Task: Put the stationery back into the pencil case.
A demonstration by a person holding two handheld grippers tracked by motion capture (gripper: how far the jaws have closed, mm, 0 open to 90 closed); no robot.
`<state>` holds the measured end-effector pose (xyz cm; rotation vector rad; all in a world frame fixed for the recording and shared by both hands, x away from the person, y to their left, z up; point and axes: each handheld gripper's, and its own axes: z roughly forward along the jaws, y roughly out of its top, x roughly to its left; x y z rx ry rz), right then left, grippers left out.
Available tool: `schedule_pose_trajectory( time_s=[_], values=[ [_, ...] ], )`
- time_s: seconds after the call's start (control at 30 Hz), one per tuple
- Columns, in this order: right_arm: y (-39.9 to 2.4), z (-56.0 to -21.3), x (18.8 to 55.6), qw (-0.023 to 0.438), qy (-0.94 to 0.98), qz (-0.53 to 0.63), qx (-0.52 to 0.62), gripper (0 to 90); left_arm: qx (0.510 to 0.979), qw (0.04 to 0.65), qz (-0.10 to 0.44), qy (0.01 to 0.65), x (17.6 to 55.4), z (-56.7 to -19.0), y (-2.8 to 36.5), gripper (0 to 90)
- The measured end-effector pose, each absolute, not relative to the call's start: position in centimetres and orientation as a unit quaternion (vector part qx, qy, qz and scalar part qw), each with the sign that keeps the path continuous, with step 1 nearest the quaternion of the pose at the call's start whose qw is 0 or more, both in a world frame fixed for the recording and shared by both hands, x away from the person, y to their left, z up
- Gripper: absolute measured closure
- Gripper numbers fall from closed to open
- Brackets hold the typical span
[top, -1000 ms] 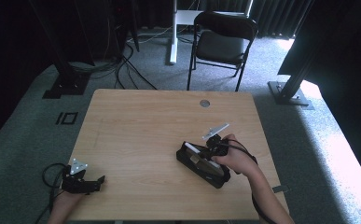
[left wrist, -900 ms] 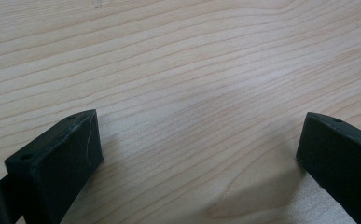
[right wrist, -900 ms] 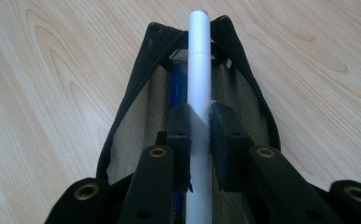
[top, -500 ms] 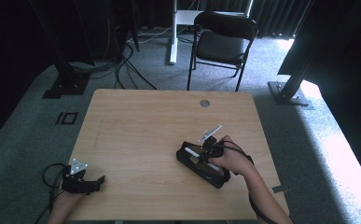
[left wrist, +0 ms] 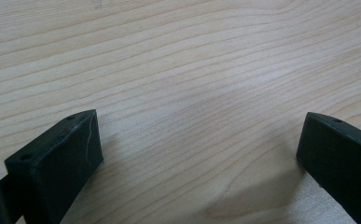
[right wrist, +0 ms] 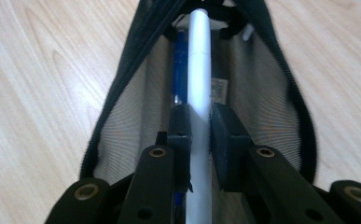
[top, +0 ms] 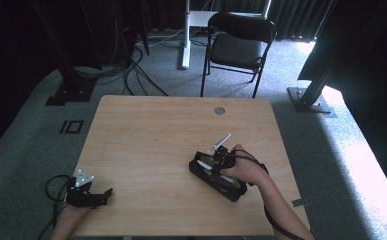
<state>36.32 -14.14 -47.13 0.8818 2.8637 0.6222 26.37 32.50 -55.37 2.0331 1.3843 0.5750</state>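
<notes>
- White pen [right wrist: 200,70] is pinched between the pads of the right gripper [right wrist: 200,128]; both pads press its barrel from either side.
- Long axis: in the right gripper view the pen runs straight away from the camera, in line with the jaws, its far end reaching the far end of the case.
- Pen sits over the open mouth of a black zip pencil case [right wrist: 262,88]; whether its barrel touches the lining I cannot tell.
- Case contents: a blue pen [right wrist: 180,65] lies just beside the white one, parallel to it, on the grey mesh lining. A small white label shows on the lining to the other side.
- Zip edges of the case rise on both sides of the white pen, close to the jaws.
- High view: the case [top: 204,175] lies on the wooden table [top: 146,140], at an angle, on the person's right side; the right hand [top: 241,170] and its gripper [top: 221,155] are over it.
- Left gripper [top: 103,196] rests at the near left corner of the table, well apart from the case; in the left gripper view its jaws stand spread wide over bare wood.
- Round grey grommet [top: 219,110] sits near the table's far edge; a black folding chair [top: 238,45] stands beyond.
</notes>
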Motion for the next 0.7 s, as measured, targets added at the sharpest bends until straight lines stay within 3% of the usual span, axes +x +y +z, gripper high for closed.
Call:
schedule_pose_trajectory(
  time_s=[0.7],
  values=[
    [-12.2, -48.2, 37.0, 0.023, 0.943, 0.168, 0.285, 78.1, 0.767, 0.303, 0.217, 0.522, 26.4, -55.4, 32.5, 0.4]
  ],
)
